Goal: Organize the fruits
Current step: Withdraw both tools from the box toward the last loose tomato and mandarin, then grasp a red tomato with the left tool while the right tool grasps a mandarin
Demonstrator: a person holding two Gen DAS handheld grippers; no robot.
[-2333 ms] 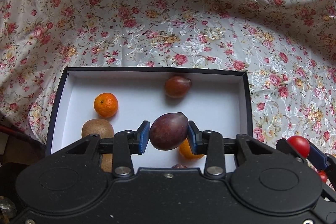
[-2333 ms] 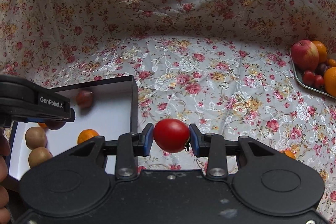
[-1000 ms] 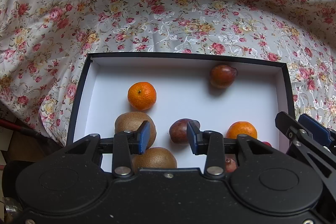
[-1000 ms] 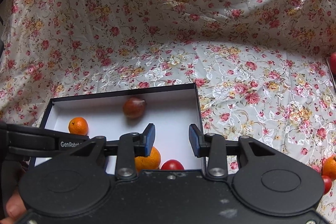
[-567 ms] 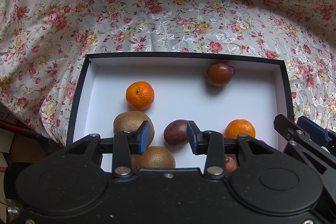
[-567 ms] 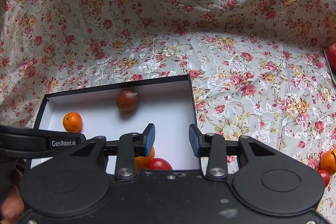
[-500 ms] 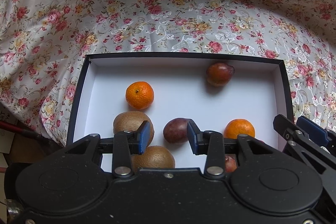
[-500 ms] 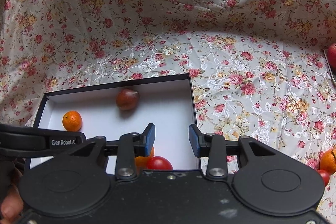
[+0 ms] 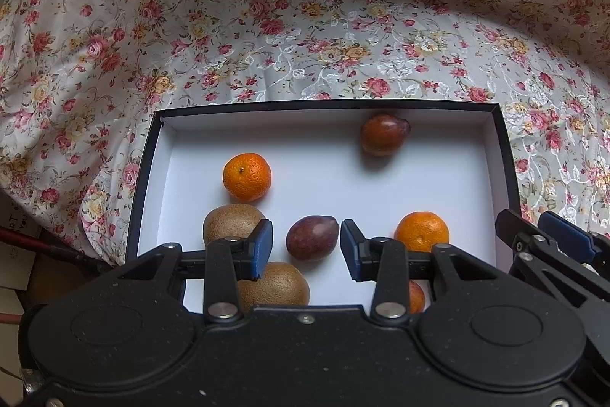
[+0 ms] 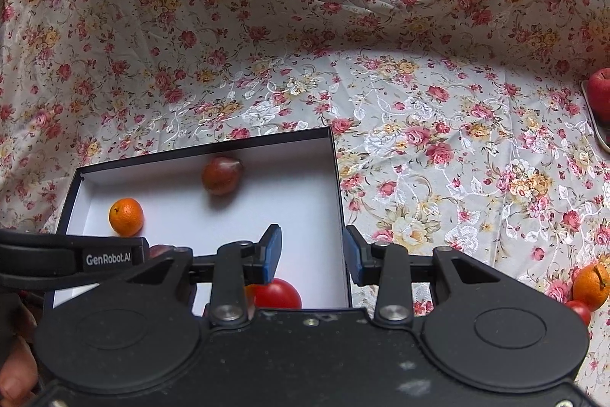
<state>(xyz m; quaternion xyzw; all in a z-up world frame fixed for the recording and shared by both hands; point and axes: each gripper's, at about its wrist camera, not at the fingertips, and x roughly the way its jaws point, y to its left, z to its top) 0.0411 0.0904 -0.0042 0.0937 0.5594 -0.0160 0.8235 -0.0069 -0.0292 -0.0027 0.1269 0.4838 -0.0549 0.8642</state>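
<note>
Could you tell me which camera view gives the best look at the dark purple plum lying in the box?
The left wrist view: the purple plum lies whole and unobstructed on the white box floor. In the right wrist view only a sliver peeks out behind the left gripper's black finger.

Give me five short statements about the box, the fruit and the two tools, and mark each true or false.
1. The box holds two kiwis. True.
2. The left tool is clamped on the plum. False: its jaws are opening and the plum lies on the box floor, clear of both pads.
3. The right tool holds a tomato. False: nothing is between its jaws; the tomato lies in the box below it.
4. The box is lined in white. True.
5. All the fruit is already in the box. False: an orange still lies on the cloth and an apple sits at the right edge.
</note>
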